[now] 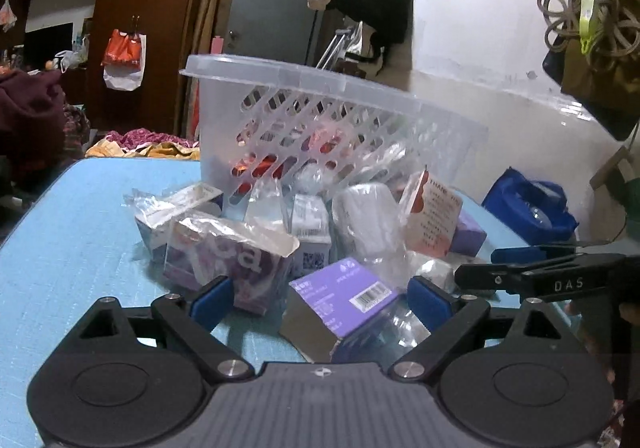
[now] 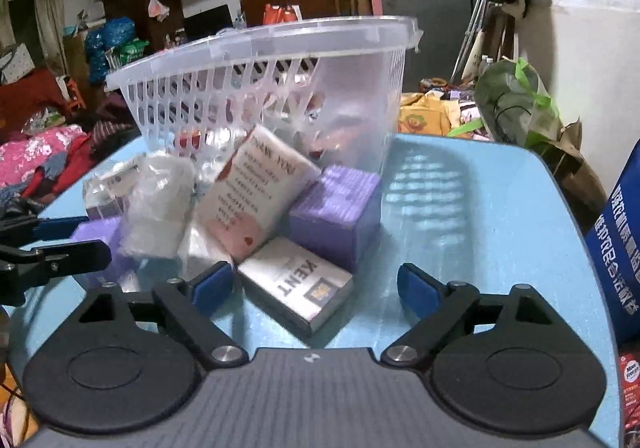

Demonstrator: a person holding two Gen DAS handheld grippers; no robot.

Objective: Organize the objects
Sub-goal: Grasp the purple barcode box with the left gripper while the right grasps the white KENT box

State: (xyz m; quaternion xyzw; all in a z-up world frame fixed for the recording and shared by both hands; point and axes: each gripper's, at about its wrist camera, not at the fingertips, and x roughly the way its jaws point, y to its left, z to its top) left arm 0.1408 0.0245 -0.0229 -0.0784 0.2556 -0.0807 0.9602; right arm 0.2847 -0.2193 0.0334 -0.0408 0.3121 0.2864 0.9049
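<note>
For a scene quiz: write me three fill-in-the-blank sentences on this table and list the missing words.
1. The clear basket stands on a table whose top is ____.
2. The jaws of the left gripper are ____, with a purple box between them.
3. The white box near the right gripper bears the word ____.

Missing words: blue; open; KENT

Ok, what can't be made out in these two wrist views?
- Contents of the clear basket: both views, blurred behind its slotted wall; only red shapes show.
- Small print on the thank-you card: right wrist view, motion blur.
- Blue package: right wrist view, cut off by the frame's right edge.
</note>
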